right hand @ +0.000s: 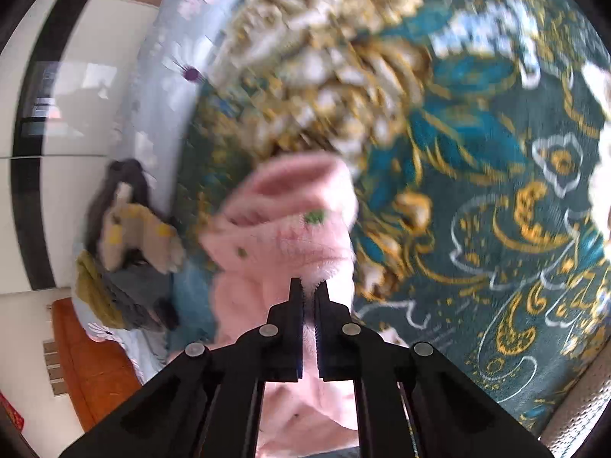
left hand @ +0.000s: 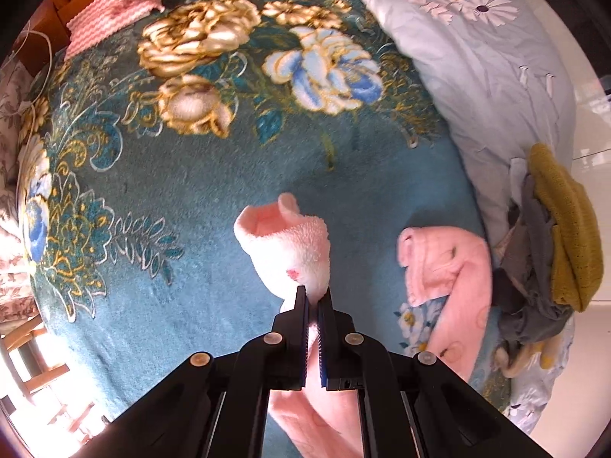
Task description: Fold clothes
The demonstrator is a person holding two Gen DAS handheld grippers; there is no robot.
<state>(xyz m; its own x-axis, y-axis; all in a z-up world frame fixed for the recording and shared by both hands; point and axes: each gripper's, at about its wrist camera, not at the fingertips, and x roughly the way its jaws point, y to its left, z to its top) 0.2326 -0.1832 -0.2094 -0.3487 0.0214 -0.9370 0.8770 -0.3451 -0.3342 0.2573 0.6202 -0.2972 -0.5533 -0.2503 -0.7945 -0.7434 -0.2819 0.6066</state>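
A fluffy pink garment (left hand: 286, 244) lies over a teal floral blanket (left hand: 172, 175) on a bed. My left gripper (left hand: 314, 293) is shut on a fold of the pink garment and holds it up off the blanket. Another part of the garment (left hand: 450, 267) lies flat to the right. In the right wrist view my right gripper (right hand: 310, 286) is shut on another edge of the pink garment (right hand: 290, 221), lifted above the blanket (right hand: 477, 175). That view is blurred.
A light blue quilt (left hand: 485, 72) lies along the right side of the bed. A pile of grey and mustard clothes (left hand: 550, 244) sits on it, also in the right wrist view (right hand: 126, 252). A pink striped cloth (left hand: 110, 11) lies at the wooden headboard.
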